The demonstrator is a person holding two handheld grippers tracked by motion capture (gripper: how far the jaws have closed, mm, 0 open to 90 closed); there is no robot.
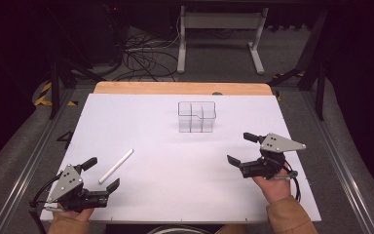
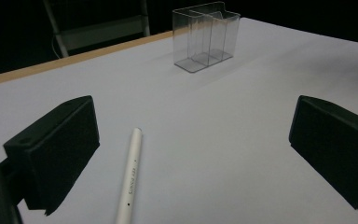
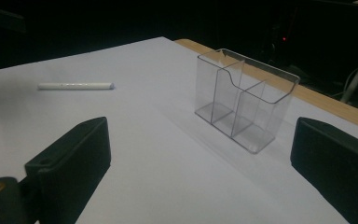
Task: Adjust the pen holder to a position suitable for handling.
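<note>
The left gripper [image 1: 101,174] stands wide open, empty, with the white pen [image 1: 116,165] lying flat between its jaws, ready for pinching. Farther ahead stands the clear organizer [image 1: 197,117]; the right gripper [image 1: 238,148], gaping, empty, faces it.

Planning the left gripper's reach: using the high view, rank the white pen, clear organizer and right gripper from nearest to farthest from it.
1. White pen: just ahead of the left gripper.
2. Clear organizer: table's far middle.
3. Right gripper: across the table, right side.

Smooth white pen [image 2: 130,179], seemingly plastic; clear glossy organizer [image 3: 242,100].
</note>
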